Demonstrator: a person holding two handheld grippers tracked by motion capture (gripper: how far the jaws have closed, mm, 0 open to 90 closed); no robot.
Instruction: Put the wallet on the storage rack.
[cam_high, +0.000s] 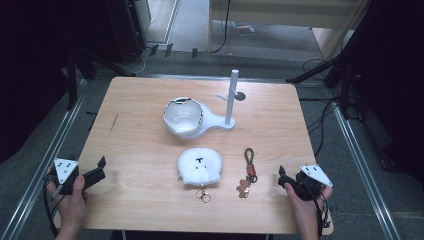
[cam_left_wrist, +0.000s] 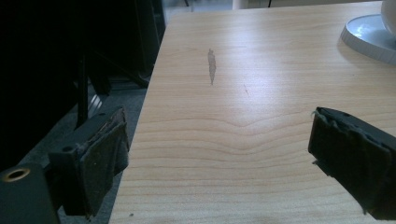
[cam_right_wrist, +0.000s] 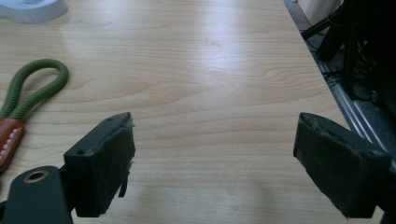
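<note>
A white fluffy plush keychain (cam_high: 200, 167) with a gold clasp (cam_high: 203, 196) lies near the middle front of the wooden table (cam_high: 140, 150). Right of it lies a green cord keychain (cam_high: 249, 158) (cam_right_wrist: 32, 91) with a brown leather tab and a small bear charm (cam_high: 243, 188). A white stand (cam_high: 231, 100) with an upright post and side pegs rises behind, its base holding a white bowl-shaped dish (cam_high: 183, 118). My left gripper (cam_high: 100, 167) (cam_left_wrist: 219, 161) rests open at the front left edge. My right gripper (cam_high: 283, 176) (cam_right_wrist: 212, 161) is open at the front right, empty.
Metal rails run along both sides of the table. Black tripod legs and cables stand on the floor at the back and the right. A dark scuff (cam_left_wrist: 211, 65) marks the wood ahead of the left gripper.
</note>
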